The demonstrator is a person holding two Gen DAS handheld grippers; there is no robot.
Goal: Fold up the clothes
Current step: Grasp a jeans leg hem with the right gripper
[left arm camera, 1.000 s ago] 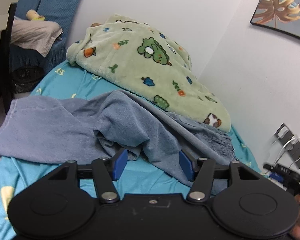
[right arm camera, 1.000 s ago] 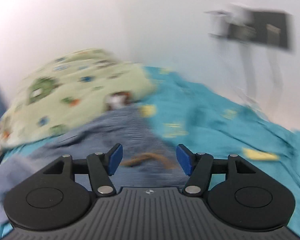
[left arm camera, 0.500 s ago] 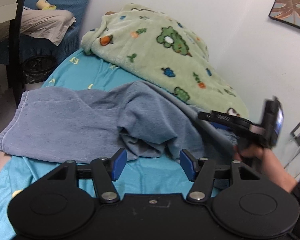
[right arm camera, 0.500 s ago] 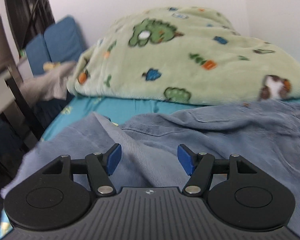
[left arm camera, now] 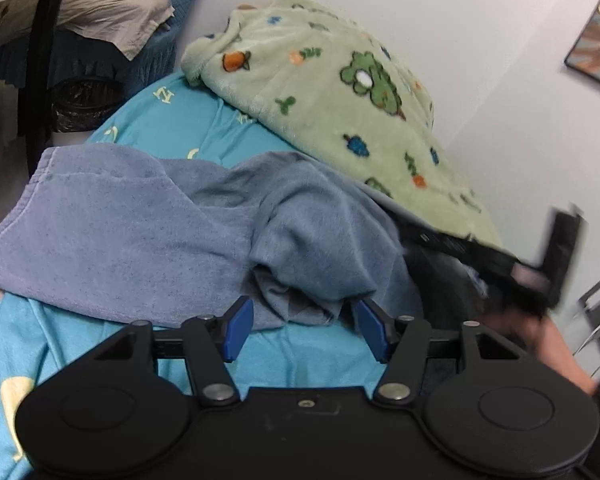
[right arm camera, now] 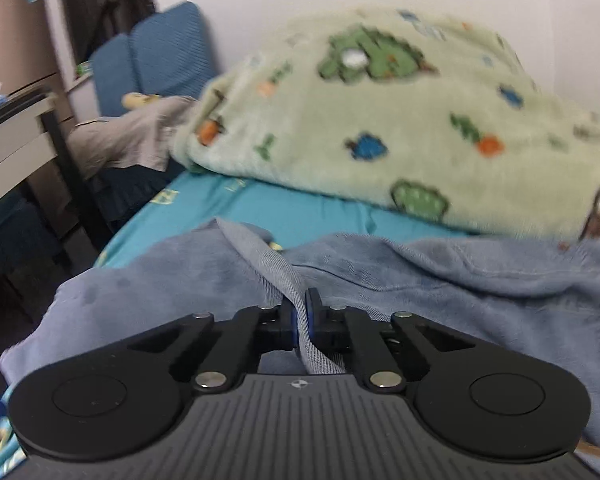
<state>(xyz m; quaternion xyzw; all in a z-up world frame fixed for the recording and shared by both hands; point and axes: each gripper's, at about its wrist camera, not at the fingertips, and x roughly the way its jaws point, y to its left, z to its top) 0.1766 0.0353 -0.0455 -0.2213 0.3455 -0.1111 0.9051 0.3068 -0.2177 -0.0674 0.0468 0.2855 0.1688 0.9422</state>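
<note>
A second earlier the right gripper (right arm camera: 299, 312) had stood open over the garment (right arm camera: 440, 280); by this moment it had swung in and clamped shut on a raised fold of the blue cloth, on the side of the garment nearer the green blanket (right arm camera: 380, 120). The left gripper (left arm camera: 302, 330) had drifted slightly lower, jaws parted and holding nothing, just short of the garment's crumpled near edge. With one hold secured on the garment, bunched below the blanket, spreading or folding could probably begin.
</note>
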